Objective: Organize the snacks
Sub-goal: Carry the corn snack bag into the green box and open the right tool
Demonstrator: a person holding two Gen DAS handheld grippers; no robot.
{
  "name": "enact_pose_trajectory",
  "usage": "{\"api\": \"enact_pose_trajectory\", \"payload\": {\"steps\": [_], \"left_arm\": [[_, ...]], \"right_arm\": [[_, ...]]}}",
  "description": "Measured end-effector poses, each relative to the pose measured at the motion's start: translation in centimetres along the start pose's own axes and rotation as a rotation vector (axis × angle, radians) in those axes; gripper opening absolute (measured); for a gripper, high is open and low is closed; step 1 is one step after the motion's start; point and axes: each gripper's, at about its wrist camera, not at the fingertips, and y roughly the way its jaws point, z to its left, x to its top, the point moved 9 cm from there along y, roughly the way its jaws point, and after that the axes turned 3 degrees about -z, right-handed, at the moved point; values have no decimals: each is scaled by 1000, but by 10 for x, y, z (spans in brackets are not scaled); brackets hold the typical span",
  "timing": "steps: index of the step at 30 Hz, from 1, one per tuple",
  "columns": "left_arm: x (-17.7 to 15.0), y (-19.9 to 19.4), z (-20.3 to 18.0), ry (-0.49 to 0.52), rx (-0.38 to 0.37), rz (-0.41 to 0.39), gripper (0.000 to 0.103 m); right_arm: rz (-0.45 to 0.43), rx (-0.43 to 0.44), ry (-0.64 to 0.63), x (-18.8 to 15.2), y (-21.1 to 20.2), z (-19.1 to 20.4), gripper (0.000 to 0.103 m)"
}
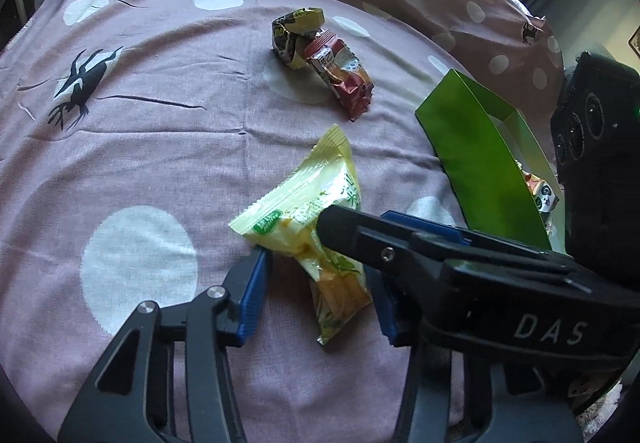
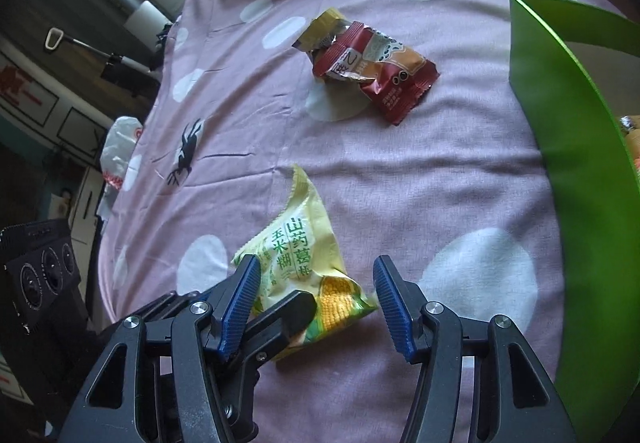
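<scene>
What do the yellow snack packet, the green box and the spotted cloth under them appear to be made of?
Yellow snack packet: thin glossy plastic film, judging by its sheen, crinkles and serrated sealed edge. Green box: probably coated card or thin sheet, given its flat, stiff, thin walls with a satin shine. Spotted cloth: matte woven fabric with visible weave and soft wrinkles.
</scene>
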Motion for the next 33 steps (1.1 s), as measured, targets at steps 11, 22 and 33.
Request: {"api": "enact_pose_trajectory", "payload": {"steps": [11,22,33], "left_arm": [[10,-21,-35,80,-7,-70,31],[39,-46,-141,244,-89,-185,31],[48,-24,-235,375,-172,-187,31]], "right_arm": [[-61,134,-26,3,-28,20,47],[-311,79,5,31,-136,-14,47],[-468,3,108,43,-208,-87,47]]}}
